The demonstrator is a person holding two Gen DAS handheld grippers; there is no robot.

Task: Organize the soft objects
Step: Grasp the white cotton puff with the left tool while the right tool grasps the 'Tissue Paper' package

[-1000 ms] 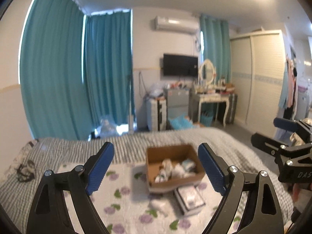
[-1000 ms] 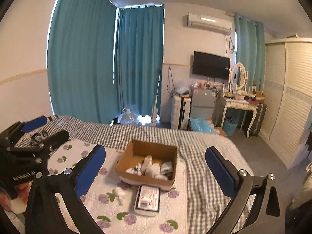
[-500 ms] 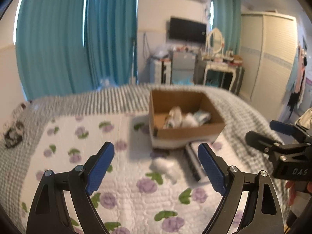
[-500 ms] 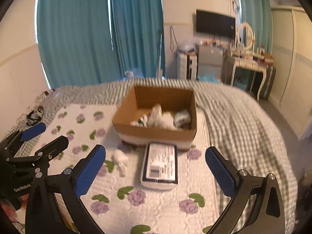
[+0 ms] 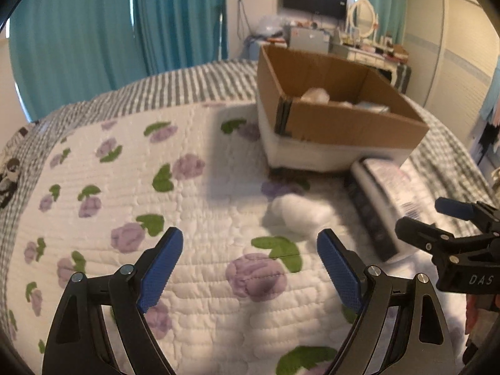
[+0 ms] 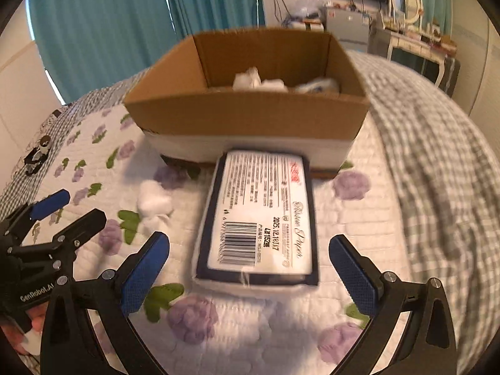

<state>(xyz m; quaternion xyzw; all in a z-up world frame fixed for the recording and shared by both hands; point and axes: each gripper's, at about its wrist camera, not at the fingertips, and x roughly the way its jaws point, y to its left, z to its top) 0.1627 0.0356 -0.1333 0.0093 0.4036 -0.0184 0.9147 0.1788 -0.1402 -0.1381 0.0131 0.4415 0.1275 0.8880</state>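
Both claws, left [image 5: 250,265] and right [image 6: 249,270], are wide apart and empty. On the bed [image 6: 422,156], the white tuft [image 5: 300,215] looks light and squashy; pinch its middle. The pack [image 6: 259,218] beside the box [image 6: 250,115] is soft, slippery film; grip across its width.

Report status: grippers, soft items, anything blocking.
Left gripper open, empty, facing white cotton wad. Right gripper open, empty, over plastic-wrapped tissue pack. Brown cardboard box beyond both, already holding soft items. Nothing blocking.
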